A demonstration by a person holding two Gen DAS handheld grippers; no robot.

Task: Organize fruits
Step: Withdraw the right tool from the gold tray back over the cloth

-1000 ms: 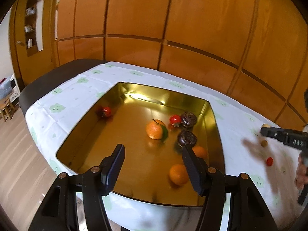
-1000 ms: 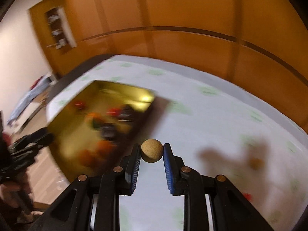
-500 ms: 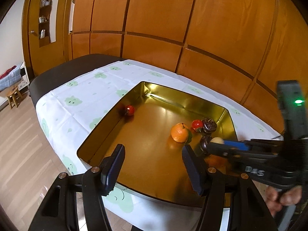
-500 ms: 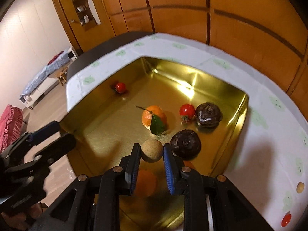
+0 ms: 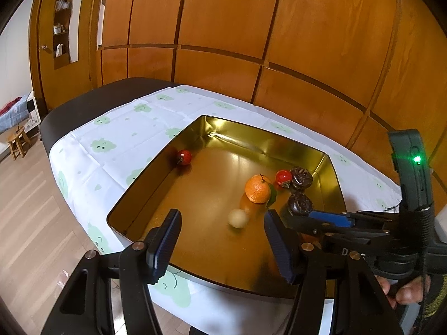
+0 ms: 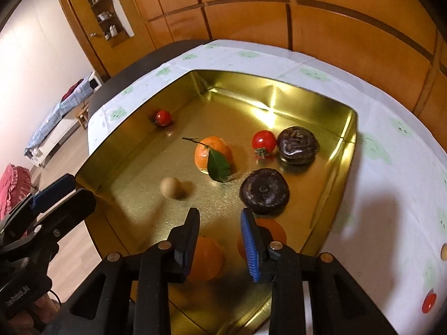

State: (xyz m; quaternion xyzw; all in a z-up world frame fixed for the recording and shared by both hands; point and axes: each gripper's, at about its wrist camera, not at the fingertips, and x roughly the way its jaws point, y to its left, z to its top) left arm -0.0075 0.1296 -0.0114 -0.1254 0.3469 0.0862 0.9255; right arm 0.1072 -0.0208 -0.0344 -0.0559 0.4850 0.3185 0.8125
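A gold tray (image 6: 279, 79) on the table holds a leafy orange (image 6: 213, 150), two cherry tomatoes (image 6: 163, 117) (image 6: 263, 139) and two dark round fruits (image 6: 297, 145) (image 6: 264, 191). A small tan ball fruit (image 6: 171, 187) lies blurred on the tray floor, left of my right gripper (image 6: 220, 213). That gripper hovers over the tray's near end with its jaws opening and nothing between them. Two more oranges (image 6: 206, 256) (image 6: 275, 231) show beneath its fingers. My left gripper (image 5: 222, 216) stands open and empty at the tray's near rim (image 5: 251, 131), with the tan fruit (image 5: 238, 218) beyond it.
A white cloth with green prints (image 6: 391, 167) covers the table. On it, at the right, lie a red tomato (image 6: 428, 301) and a tan fruit (image 6: 444, 251). Wood panelling stands behind, and the floor drops off to the left.
My right gripper carried the tan fruit from the cloth to above the tray and let it go. The fruit now lies on the tray floor. The left gripper barely shifted.
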